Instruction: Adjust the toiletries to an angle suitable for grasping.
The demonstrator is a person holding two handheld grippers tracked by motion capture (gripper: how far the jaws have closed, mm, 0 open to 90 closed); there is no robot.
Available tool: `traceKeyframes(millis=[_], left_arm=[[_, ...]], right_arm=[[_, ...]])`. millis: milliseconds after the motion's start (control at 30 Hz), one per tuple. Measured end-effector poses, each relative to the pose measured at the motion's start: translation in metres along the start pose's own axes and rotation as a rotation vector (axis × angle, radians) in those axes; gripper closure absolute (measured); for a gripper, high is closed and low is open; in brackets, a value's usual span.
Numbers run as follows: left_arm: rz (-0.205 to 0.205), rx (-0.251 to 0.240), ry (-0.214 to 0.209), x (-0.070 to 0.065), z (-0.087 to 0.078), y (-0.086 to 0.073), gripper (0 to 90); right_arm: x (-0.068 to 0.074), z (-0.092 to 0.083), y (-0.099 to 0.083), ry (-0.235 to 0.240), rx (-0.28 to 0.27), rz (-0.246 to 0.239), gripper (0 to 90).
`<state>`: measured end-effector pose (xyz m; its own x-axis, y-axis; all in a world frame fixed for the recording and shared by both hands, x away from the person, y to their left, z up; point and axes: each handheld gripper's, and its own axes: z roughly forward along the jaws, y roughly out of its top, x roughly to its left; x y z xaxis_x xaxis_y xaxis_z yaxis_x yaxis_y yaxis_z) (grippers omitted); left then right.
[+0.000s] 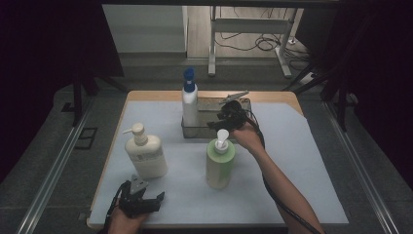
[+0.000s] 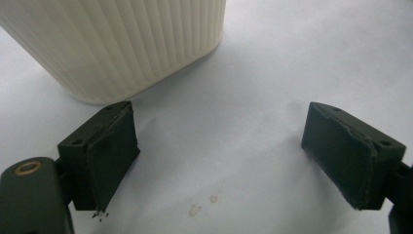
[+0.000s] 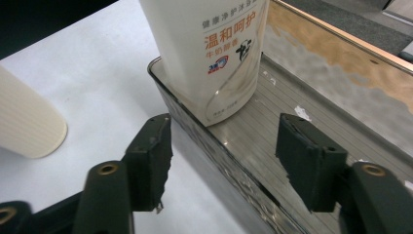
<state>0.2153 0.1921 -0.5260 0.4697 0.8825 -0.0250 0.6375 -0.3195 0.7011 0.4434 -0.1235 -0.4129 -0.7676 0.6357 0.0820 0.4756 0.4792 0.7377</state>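
High view, three bottles (image 1: pixel 146 153), one tray (image 1: pixel 195 131)

The white bottle (image 1: pixel 190 105) with the blue cap stands upright at the left end of my clear tray (image 1: pixel 243 103), centre of the high view, orange print facing me in the right gripper view.

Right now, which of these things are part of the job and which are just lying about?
In the job: white bottle with blue cap, clear tray, right gripper.
Lying about: cream pump bottle, green pump bottle, left gripper, open and idle.
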Motion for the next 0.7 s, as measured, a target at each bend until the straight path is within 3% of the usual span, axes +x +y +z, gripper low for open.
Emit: traceKeyframes(millis=[233, 700], left_arm=[[0.000, -0.001, 0.001, 0.000, 0.000, 0.000, 12.7], [-0.002, -0.003, 0.001, 0.000, 0.000, 0.000, 12.7]], right_arm=[[0.002, -0.013, -0.009, -0.017, 0.005, -0.039, 30.4], [-0.002, -0.035, -0.035, -0.021, 0.010, -0.039, 23.8]])
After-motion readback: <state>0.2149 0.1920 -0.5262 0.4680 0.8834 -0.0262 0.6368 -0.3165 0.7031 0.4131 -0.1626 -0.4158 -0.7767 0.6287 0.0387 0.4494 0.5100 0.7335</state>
